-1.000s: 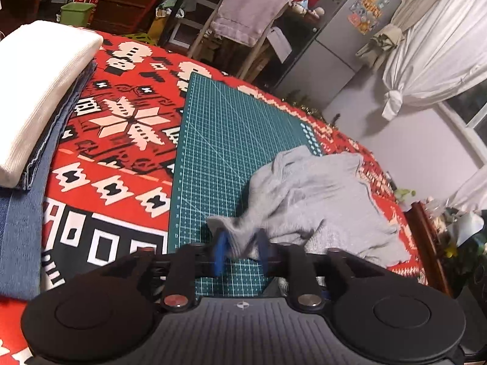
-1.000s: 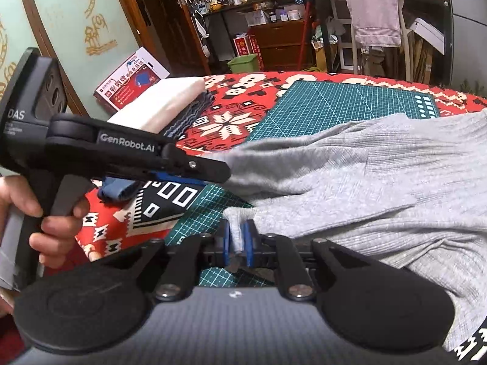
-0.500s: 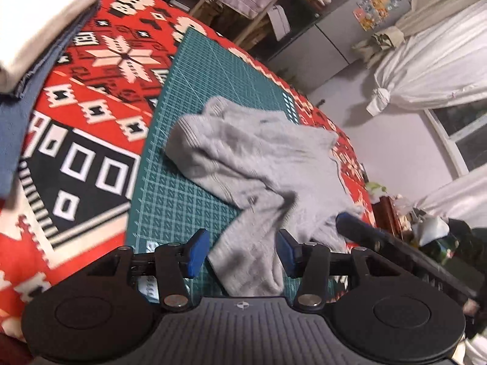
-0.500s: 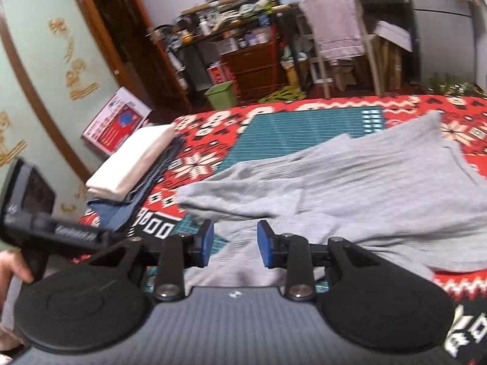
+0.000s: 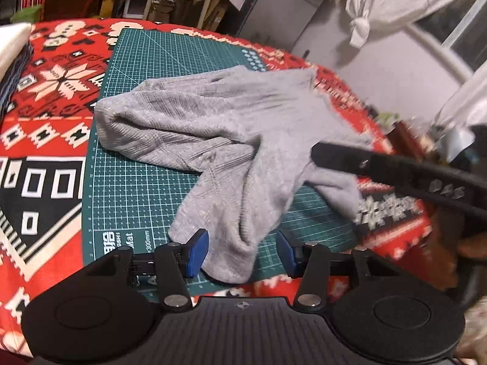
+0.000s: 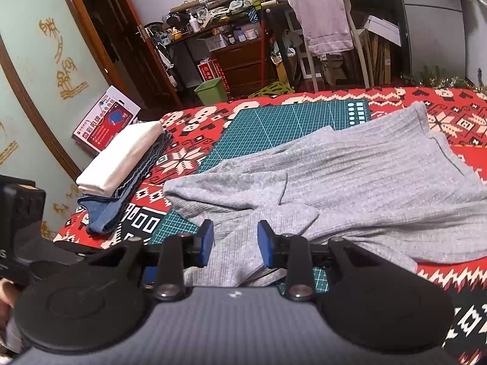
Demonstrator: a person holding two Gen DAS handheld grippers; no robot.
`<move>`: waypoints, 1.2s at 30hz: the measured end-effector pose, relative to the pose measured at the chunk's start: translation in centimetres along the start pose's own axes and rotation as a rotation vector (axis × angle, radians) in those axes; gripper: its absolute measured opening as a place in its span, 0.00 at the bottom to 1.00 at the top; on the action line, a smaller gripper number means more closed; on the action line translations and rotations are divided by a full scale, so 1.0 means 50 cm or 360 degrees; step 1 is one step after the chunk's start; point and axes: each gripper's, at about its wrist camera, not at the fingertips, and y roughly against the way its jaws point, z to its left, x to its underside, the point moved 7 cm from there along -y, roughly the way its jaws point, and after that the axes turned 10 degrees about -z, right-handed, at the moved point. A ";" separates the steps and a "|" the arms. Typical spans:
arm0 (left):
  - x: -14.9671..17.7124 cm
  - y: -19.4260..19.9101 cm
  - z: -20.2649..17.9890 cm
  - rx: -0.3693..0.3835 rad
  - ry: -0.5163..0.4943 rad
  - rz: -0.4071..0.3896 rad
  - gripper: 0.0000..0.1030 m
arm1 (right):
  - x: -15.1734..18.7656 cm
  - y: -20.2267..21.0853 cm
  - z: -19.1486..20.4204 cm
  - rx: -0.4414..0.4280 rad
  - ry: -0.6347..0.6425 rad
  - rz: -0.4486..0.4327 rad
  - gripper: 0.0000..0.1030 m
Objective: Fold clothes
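Both my grippers, left (image 5: 242, 251) and right (image 6: 234, 245), gape wide, holding nothing. They hover over the rumpled grey sweater's (image 6: 350, 182) near end, so I can pick fresh corners.

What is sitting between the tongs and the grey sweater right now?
Nothing visible. The grey sweater lies directly under both open tongs, the left and the right, on the green cutting mat.

Each handheld gripper was matte black, with two round discs flanking a ribbed grey centre plate. Silver screws pinned the linkage arms. The left gripper (image 5: 243, 252) and right gripper (image 6: 234, 245) both carried blue pads (image 5: 197, 252) on their fingers.
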 end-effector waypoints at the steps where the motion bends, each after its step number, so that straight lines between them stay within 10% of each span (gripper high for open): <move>1: 0.001 -0.004 0.004 -0.0010 0.0018 0.0011 0.18 | -0.002 0.001 0.000 0.0002 0.0003 -0.0001 0.34; 24: -0.015 0.122 0.164 -0.0164 0.0422 -0.0119 0.09 | -0.063 -0.203 0.197 -0.0287 0.0433 0.0209 0.34; 36: -0.010 0.117 0.192 -0.0127 0.0550 -0.0140 0.09 | 0.005 -0.370 0.245 -0.0144 0.0666 0.0332 0.33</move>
